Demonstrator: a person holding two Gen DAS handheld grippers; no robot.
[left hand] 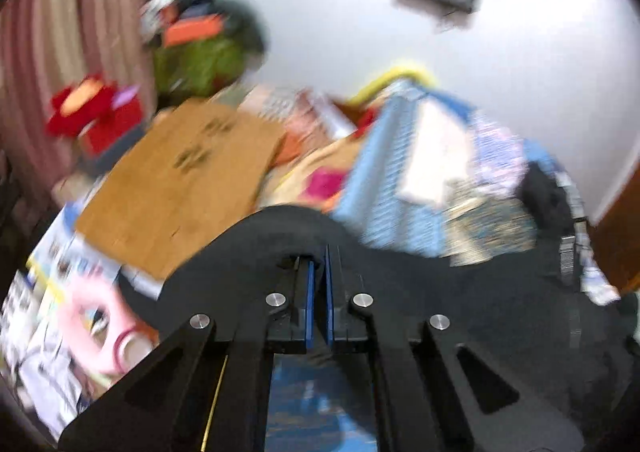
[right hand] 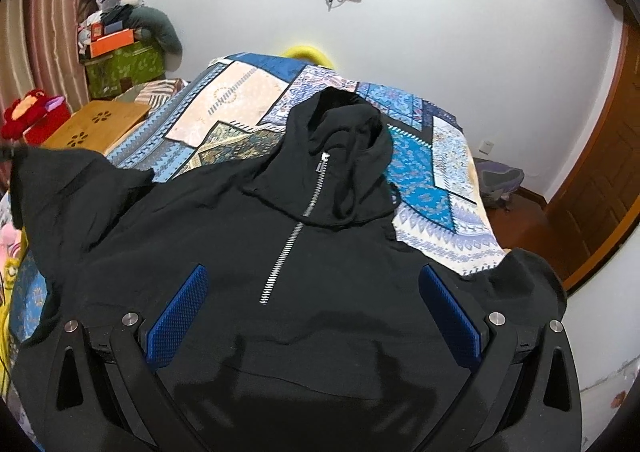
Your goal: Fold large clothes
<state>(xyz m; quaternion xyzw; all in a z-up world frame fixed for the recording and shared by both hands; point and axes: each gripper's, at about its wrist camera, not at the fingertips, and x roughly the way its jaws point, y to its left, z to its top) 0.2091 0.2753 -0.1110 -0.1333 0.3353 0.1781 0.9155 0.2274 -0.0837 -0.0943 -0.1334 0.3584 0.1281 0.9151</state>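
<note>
A black zip-front hooded sweatshirt (right hand: 256, 220) lies face up on the blue patchwork-patterned bedspread (right hand: 432, 180), its hood toward the white wall and its silver zipper (right hand: 294, 236) running down the chest. Over the sweatshirt's lower front the right gripper (right hand: 314, 312) hangs with its blue pads spread wide, holding nothing. In the blurred left view the left gripper (left hand: 319, 292) has its blue pads nearly together, apparently pinching a raised fold of the sweatshirt's black cloth.
</note>
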